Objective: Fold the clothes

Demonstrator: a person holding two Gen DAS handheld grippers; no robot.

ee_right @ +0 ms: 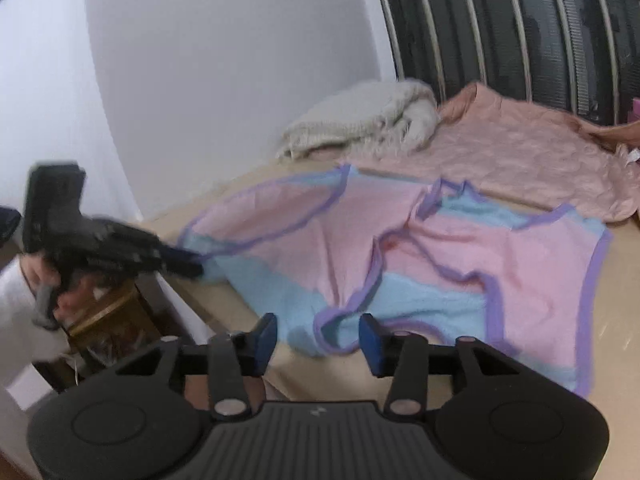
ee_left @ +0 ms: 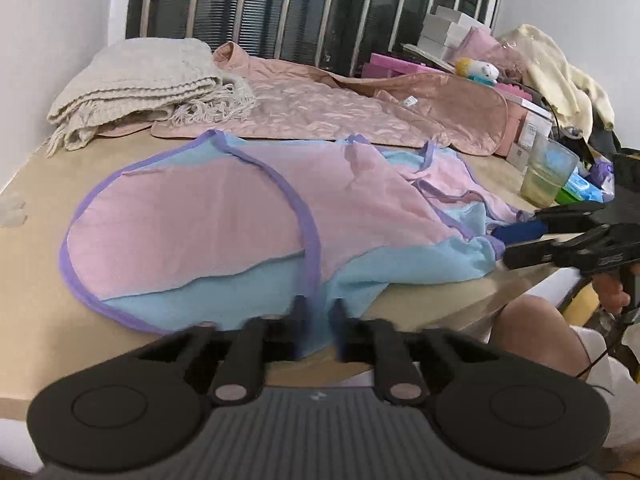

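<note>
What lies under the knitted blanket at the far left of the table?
The blanket rests partly on the peach quilted garment, its fringe spilling over that cloth, and partly on the table. Whatever else lies beneath its folds is covered.

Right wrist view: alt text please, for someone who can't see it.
A pink and blue garment with purple trim lies spread on a tan table, its near hem between the right gripper's open jaws. The left gripper reaches its far edge.

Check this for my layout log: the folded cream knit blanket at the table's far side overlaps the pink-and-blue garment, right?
No: the cream knit blanket overlaps the pink satin garment, not the pink-and-blue garment, which lies apart, as the left wrist view shows.
</note>
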